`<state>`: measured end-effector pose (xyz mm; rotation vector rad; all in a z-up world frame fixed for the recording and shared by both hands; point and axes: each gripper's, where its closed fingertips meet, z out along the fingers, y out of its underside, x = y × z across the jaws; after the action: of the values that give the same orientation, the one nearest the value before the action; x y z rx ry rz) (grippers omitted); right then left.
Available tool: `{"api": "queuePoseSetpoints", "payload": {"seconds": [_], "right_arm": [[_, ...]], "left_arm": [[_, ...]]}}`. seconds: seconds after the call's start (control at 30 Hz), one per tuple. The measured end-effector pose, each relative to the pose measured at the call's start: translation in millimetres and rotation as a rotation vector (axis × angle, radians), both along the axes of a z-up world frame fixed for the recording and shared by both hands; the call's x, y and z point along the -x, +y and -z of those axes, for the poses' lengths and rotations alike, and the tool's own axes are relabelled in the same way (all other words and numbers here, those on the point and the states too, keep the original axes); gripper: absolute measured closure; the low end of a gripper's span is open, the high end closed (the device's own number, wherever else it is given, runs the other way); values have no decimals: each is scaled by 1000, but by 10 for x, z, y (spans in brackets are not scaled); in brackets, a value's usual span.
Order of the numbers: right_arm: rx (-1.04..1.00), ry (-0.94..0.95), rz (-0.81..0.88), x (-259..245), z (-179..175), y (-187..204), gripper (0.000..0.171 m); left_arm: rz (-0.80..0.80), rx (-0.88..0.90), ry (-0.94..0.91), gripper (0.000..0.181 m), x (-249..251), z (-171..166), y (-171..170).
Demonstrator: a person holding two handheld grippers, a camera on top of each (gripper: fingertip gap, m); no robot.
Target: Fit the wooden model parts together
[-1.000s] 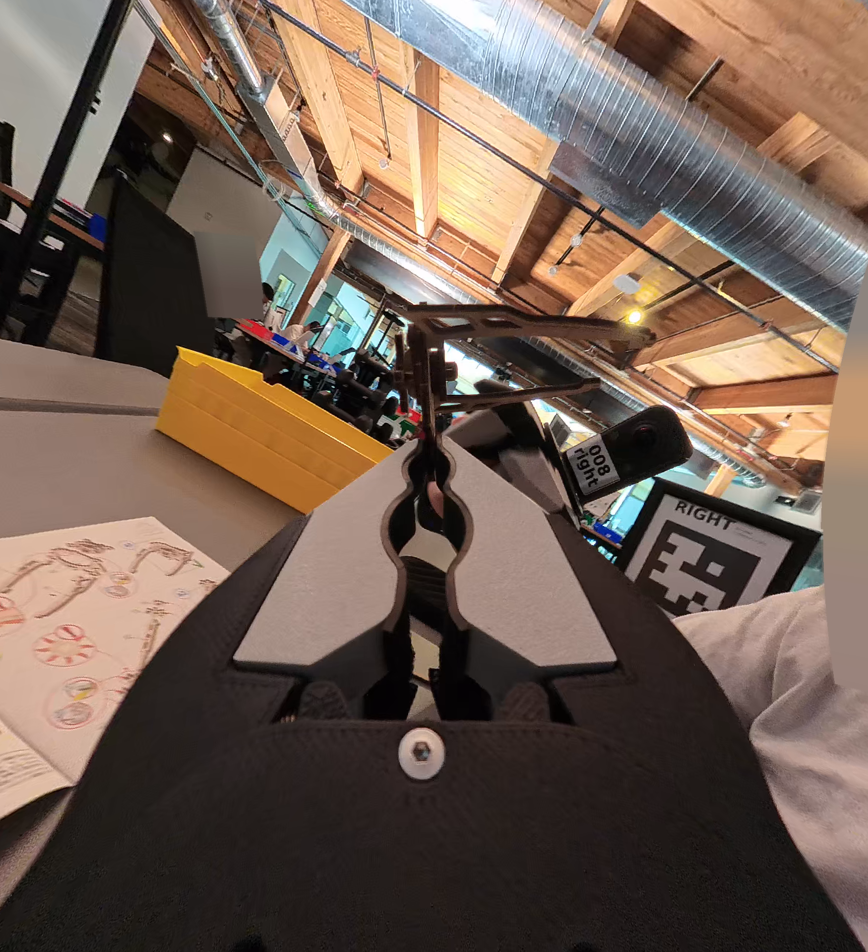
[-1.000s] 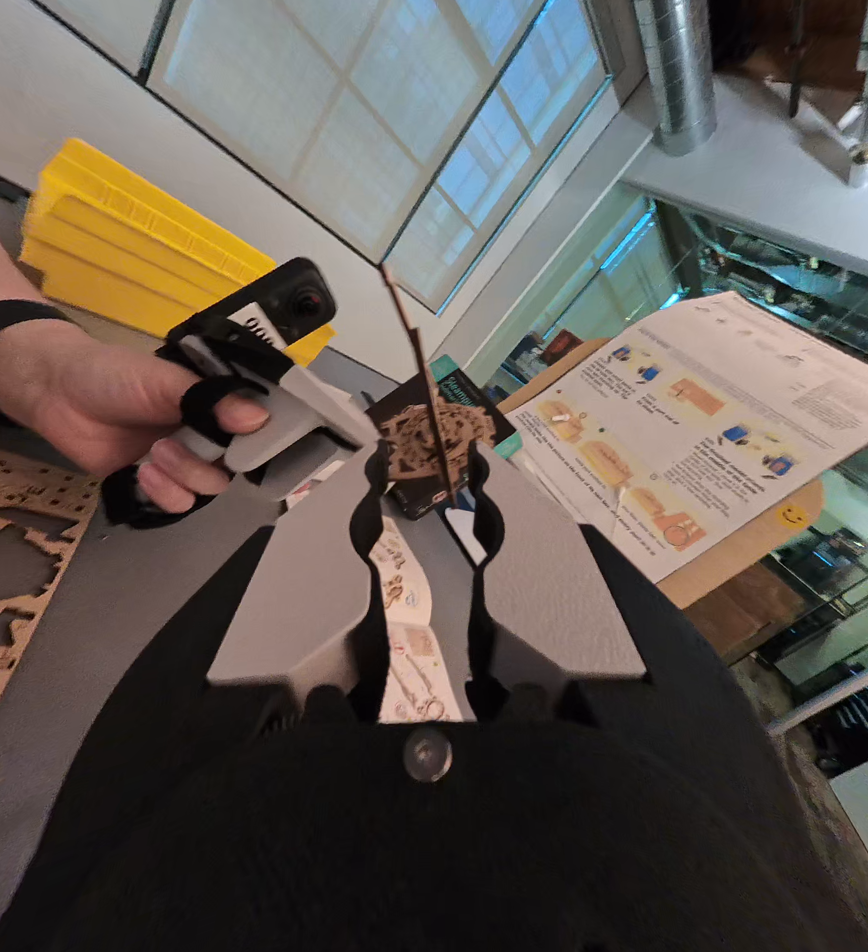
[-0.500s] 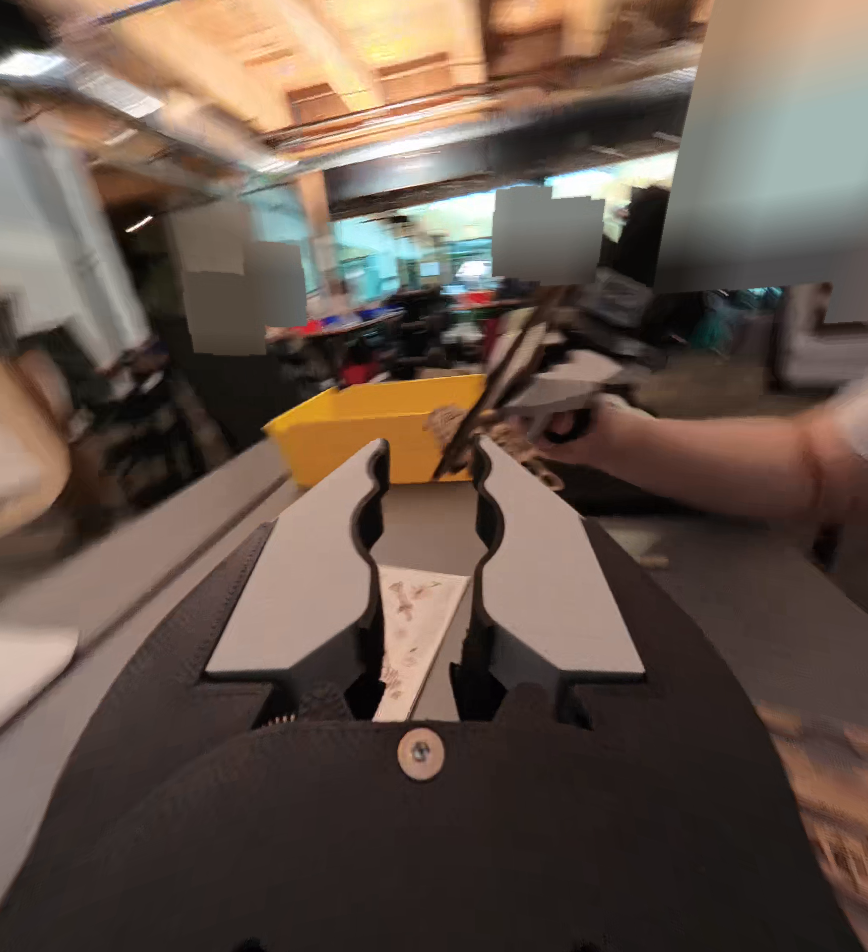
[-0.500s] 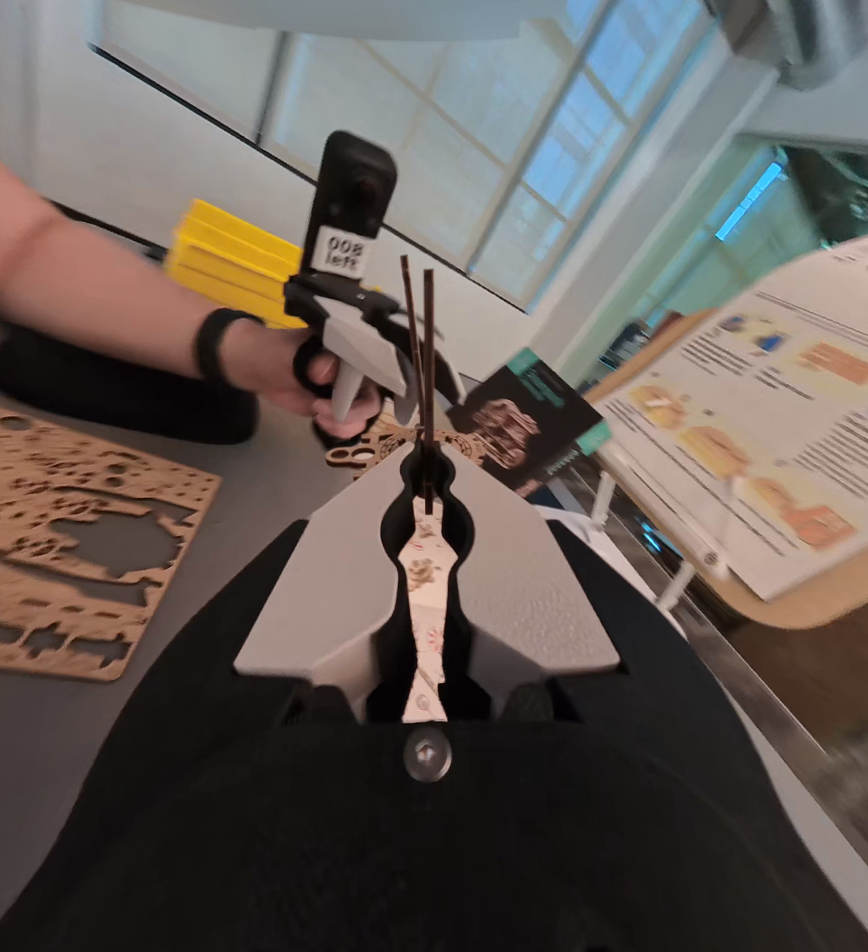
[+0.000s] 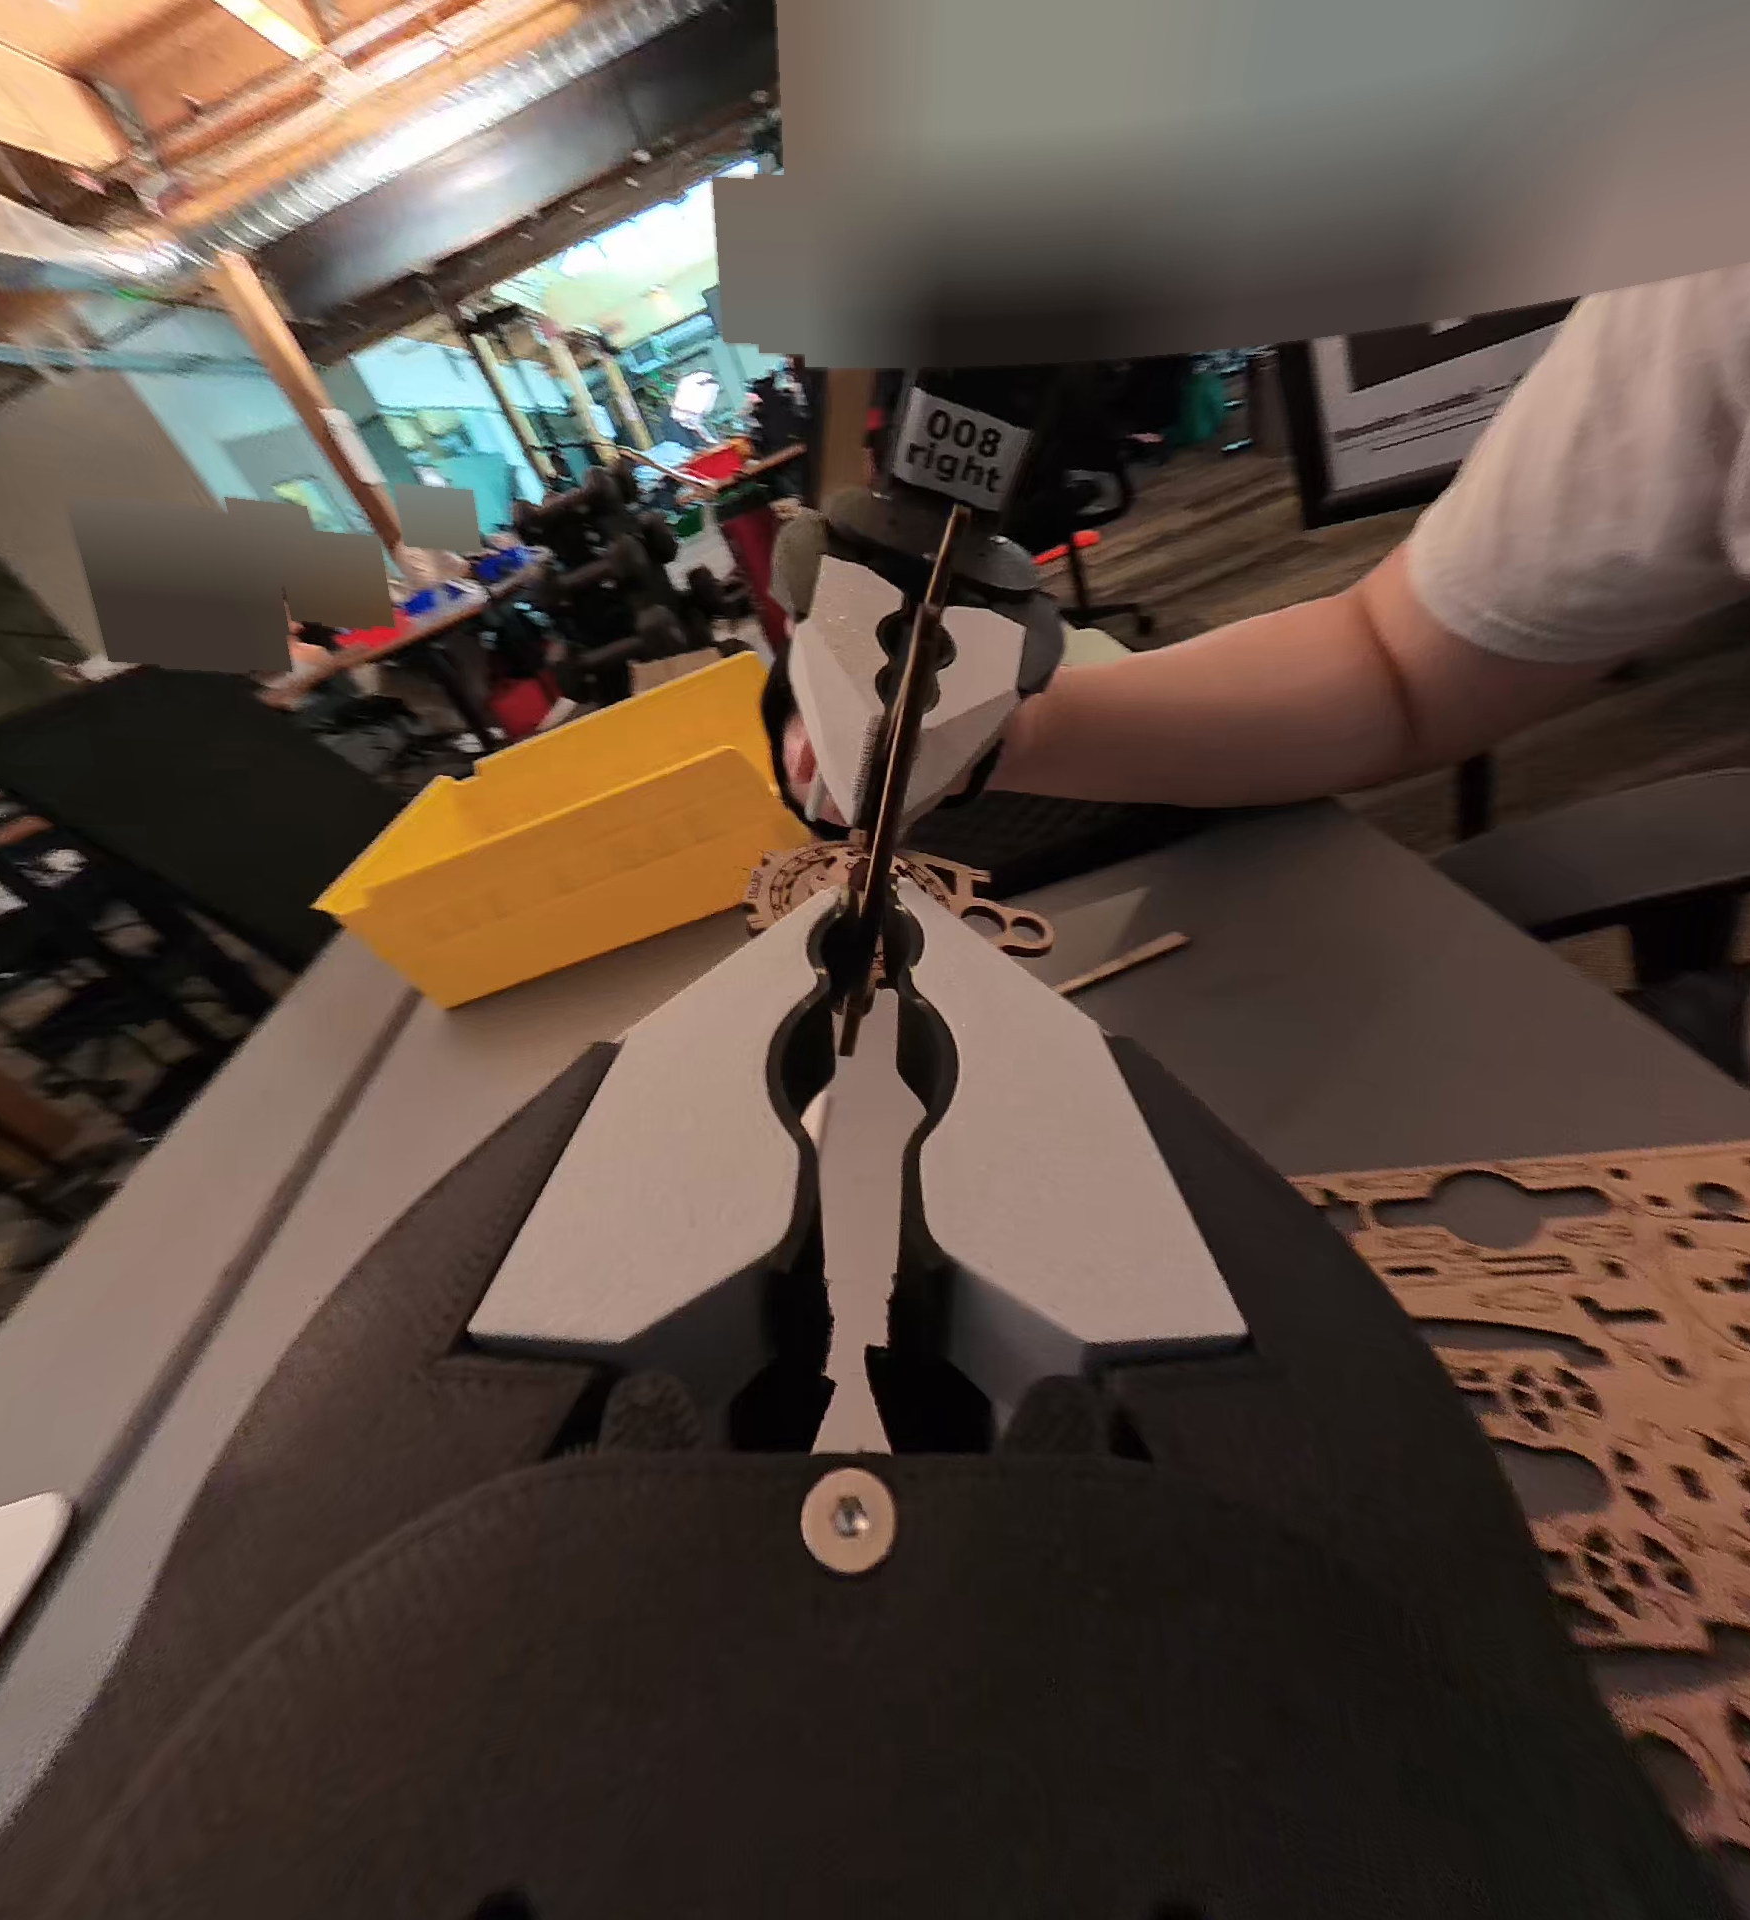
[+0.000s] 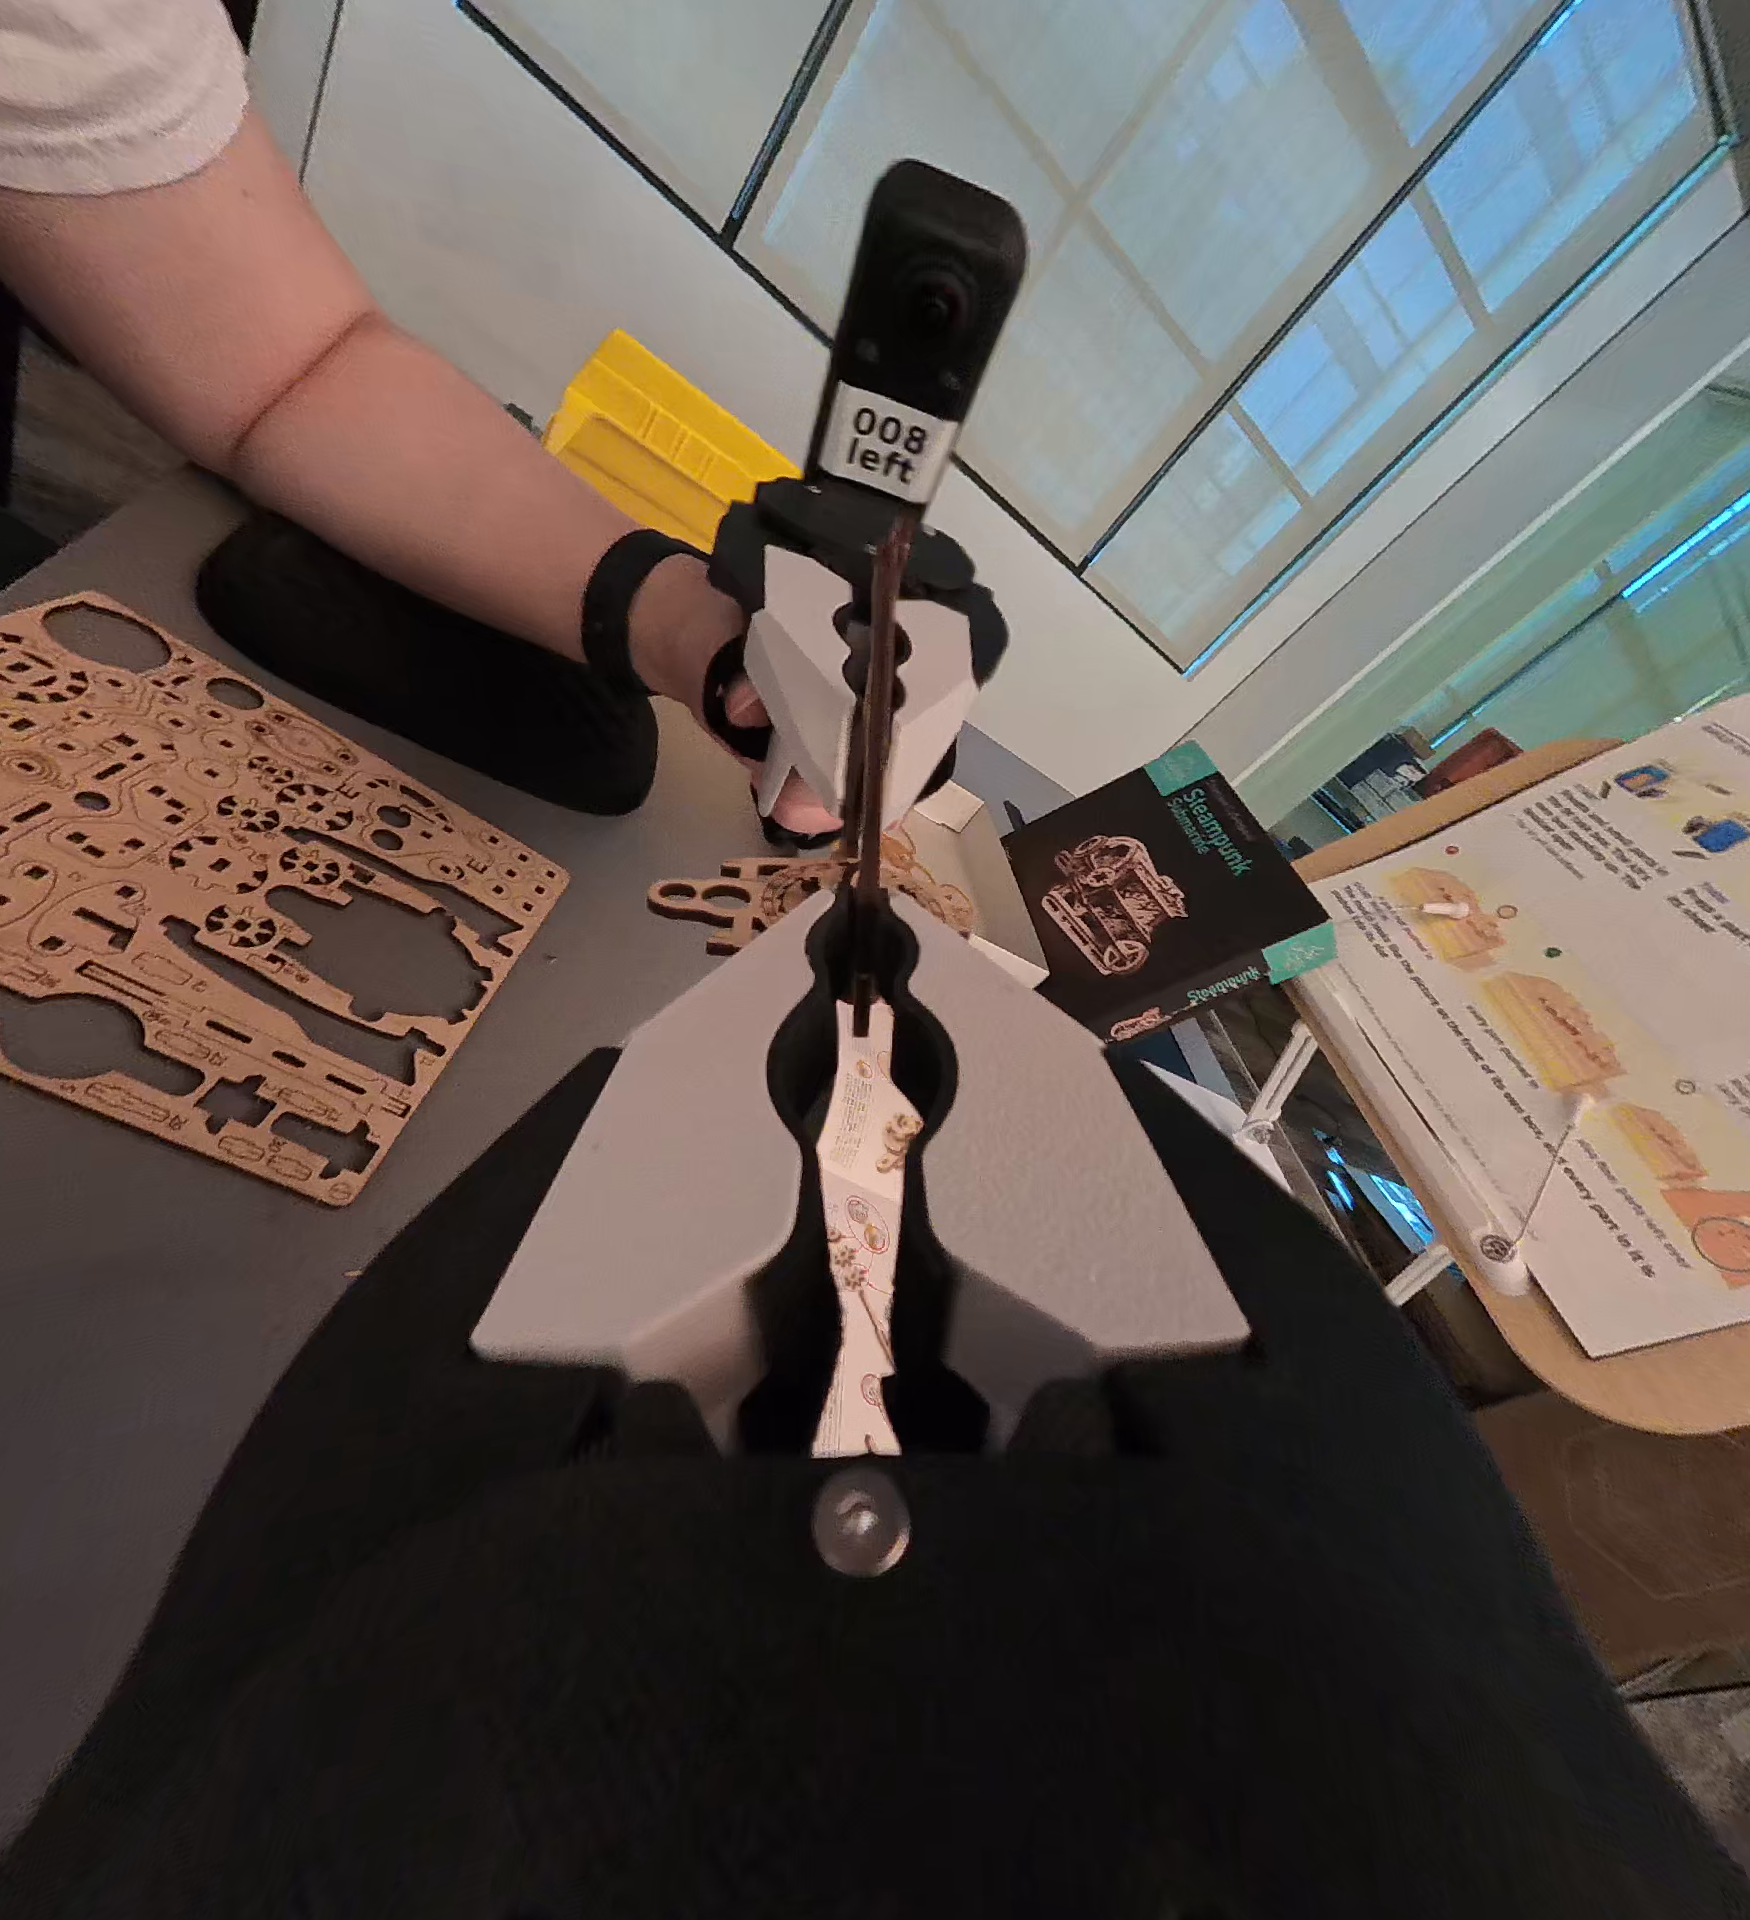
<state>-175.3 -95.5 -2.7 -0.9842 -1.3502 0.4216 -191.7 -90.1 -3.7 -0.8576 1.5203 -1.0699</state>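
Grey counter runs under both tools, with windows behind in the right wrist view and a busy workshop behind in the left.

The left tool is clamped on the near end of a thin wooden model part seen edge-on. The right tool is likewise pinched on flat wooden strips; from its view two thin edges seem to run side by side up to the far tool. Both tools face each other tip to tip above the counter, gripping opposite ends of the same parts.

Judging by this, the step in hand is the mating itself: pressing the flat pieces into line. Next calls for a small, straight squeeze along the shared plane without twisting, since thin plywood would snap or slip.

Below lie loose gear-like wooden pieces, a punched-out wooden sheet, a dark product box, a yellow bin, and an instruction sheet on a board.
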Motion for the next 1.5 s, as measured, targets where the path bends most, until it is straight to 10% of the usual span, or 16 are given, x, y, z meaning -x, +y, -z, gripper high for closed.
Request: {"api": "queuePoseSetpoints", "payload": {"seconds": [0.27, 0.93, 1.5], "right_arm": [[-69, -36, 8, 19, 36, -39, 170], [105, 37, -119, -86, 110, -60, 171], [18, -15, -86, -70, 141, -73, 171]], "left_arm": [[73, 150, 55, 177, 1, 14, -34], [-126, -387, 61, 181, -49, 223, -22], [-102, -330, 47, 181, -29, 232, -32]]}}
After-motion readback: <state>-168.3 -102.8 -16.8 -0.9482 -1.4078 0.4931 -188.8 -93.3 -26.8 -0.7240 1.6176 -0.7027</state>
